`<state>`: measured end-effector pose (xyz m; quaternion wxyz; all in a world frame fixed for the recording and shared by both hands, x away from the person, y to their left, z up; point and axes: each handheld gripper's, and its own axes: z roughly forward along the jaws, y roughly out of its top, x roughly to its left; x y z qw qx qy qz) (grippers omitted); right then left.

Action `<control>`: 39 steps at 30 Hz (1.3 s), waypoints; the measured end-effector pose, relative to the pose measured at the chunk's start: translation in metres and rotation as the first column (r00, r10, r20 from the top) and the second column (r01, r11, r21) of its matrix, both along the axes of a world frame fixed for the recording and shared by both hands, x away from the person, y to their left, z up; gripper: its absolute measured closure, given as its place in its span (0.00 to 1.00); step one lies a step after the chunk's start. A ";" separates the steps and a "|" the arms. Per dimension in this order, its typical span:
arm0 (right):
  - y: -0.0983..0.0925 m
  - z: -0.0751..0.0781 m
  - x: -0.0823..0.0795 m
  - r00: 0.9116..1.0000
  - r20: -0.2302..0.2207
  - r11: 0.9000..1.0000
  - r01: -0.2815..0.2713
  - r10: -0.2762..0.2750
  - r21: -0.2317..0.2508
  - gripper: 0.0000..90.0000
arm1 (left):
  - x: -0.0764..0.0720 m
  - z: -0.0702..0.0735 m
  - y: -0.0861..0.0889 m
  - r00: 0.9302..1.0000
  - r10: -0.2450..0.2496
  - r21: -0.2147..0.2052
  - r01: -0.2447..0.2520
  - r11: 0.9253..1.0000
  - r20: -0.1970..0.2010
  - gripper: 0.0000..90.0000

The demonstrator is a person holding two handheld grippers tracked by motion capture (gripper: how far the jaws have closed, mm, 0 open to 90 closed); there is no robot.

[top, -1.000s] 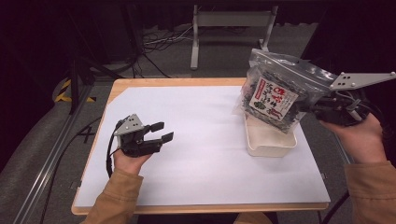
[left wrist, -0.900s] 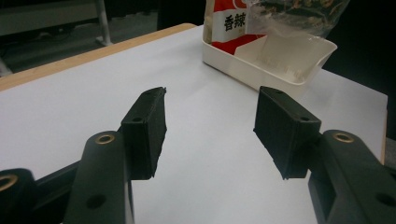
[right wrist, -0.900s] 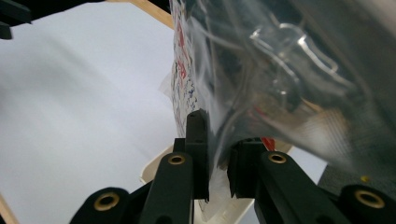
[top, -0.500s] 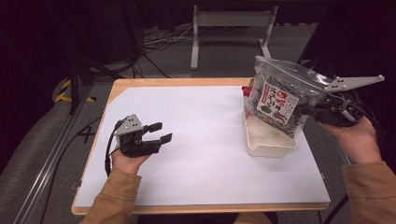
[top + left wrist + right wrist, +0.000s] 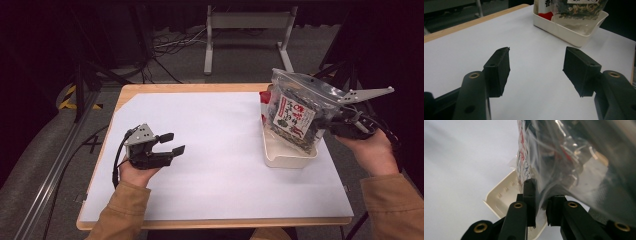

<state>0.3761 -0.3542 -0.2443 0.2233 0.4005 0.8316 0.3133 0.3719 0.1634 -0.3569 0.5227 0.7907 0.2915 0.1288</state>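
Observation:
A clear plastic bag (image 5: 294,113) of dark dried food with a red-and-white label hangs tilted, its lower end inside a white tray (image 5: 276,159) on the right of the table. My right gripper (image 5: 327,123) is shut on the bag's edge; in the right gripper view the plastic bag (image 5: 564,157) is pinched in the right gripper (image 5: 541,203), above the tray (image 5: 504,192). My left gripper (image 5: 172,143) rests low over the paper at the left, open; its jaws have just been opening, and the left gripper (image 5: 536,67) has nothing between them.
White paper (image 5: 215,150) covers the wooden table (image 5: 150,90). In the left gripper view the tray (image 5: 574,35) and bag (image 5: 574,7) lie ahead. Behind the table are a metal stand (image 5: 245,22) and floor cables (image 5: 165,47).
My right hand has come down with the bag, bringing its lower end into the white tray. The left hand has stayed where it was.

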 end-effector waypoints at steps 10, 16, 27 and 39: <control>0.010 -0.025 0.010 0.999 -0.051 0.999 0.001 -0.003 -0.040 0.88 | 0.000 0.000 0.001 1.000 0.003 -0.003 -0.003 1.000 -0.001 0.42; 0.009 -0.039 0.013 0.996 -0.086 1.000 0.010 -0.012 -0.018 0.88 | 0.000 0.000 0.002 1.000 0.007 -0.005 -0.007 1.000 -0.005 0.42; -0.004 -0.051 0.010 0.997 -0.071 0.998 0.031 -0.027 0.050 0.84 | -0.001 0.000 0.003 1.000 0.003 0.003 -0.003 1.000 -0.004 0.40; -0.018 -0.050 -0.027 0.996 0.089 0.985 0.007 -0.023 0.172 0.42 | -0.017 0.004 0.019 1.000 0.013 -0.010 -0.013 1.000 0.015 0.37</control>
